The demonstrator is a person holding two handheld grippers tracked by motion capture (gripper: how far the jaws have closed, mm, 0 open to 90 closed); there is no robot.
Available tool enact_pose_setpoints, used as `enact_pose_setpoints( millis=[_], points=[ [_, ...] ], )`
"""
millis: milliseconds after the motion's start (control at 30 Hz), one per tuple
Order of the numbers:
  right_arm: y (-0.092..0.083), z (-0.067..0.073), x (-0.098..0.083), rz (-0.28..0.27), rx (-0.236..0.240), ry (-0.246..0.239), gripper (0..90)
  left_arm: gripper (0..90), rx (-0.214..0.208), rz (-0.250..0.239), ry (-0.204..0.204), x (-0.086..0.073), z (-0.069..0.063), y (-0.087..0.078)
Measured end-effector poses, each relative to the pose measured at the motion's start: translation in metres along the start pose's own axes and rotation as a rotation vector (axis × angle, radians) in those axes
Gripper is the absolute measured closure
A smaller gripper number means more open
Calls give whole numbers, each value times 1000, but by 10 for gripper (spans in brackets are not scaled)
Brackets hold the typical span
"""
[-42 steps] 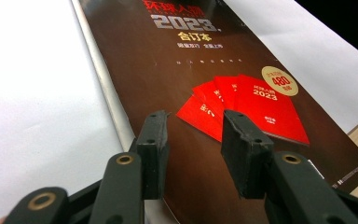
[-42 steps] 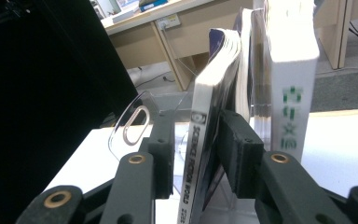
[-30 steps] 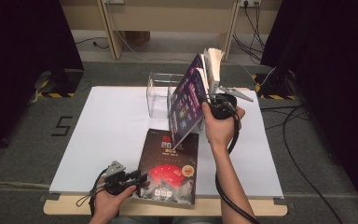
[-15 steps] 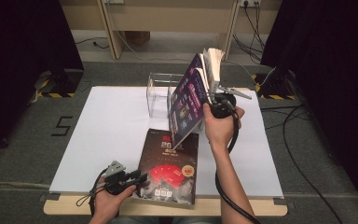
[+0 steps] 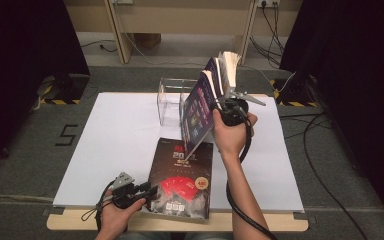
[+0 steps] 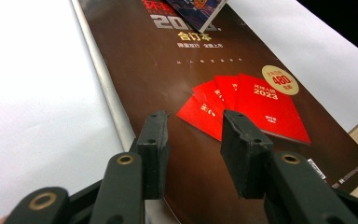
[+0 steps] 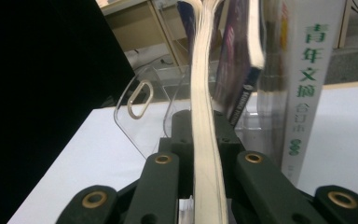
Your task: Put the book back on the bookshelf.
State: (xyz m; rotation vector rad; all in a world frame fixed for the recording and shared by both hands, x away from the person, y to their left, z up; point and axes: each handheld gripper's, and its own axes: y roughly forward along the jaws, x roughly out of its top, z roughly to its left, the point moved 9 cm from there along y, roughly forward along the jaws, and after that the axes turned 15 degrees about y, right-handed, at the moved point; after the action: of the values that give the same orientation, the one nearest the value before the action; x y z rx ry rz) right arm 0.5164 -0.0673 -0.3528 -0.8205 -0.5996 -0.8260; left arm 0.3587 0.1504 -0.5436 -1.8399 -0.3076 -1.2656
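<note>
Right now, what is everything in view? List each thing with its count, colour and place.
Held magazine: one, purple cover, tilted above the table in the right gripper.
Flat magazine: one, dark brown with red booklets pictured, near table edge.
Clear rack: one, transparent, behind the held magazine.
White-spined volume: one, green lettering, upright by the rack.
Table cover: one, white.
Left gripper: black, open, at the flat magazine's corner.
Right gripper: black, shut on the held magazine, jaws just closed further.

Overhead view, two close jaw-level views
</note>
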Motion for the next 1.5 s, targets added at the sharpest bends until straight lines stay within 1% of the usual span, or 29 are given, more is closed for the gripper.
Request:
enact_pose_setpoints(
  millis=[33, 167, 267, 400, 567, 833, 1133, 1367, 1500],
  points=[
    [0, 2, 0, 0, 5, -4, 831, 609, 0, -1, -1, 0, 0, 0],
    [-6, 9, 4, -32, 26, -10, 831, 609, 0, -2, -1, 0, 0, 0],
    [-11, 13, 9, -47, 29, -24, 831, 609, 1, -3, 0, 0, 0, 0],
    [-17, 18, 18, -82, 48, -30, 831, 609, 1, -2, -1, 0, -1, 0],
    [-21, 23, 28, -121, 55, -45, 831, 610, 0, -2, -1, 0, 0, 1],
    [-19, 28, 39, -160, 64, -53, 831, 610, 2, -5, -1, 1, 0, 0],
    [-13, 34, 51, -178, 68, -65, 831, 610, 2, -4, -2, 0, 0, 1],
    [-5, 36, 54, -183, 73, -64, 831, 610, 2, -2, 0, 0, 1, 1],
    [-2, 38, 57, -189, 71, -72, 830, 610, 3, -2, 0, 0, 1, 1]
  ],
)
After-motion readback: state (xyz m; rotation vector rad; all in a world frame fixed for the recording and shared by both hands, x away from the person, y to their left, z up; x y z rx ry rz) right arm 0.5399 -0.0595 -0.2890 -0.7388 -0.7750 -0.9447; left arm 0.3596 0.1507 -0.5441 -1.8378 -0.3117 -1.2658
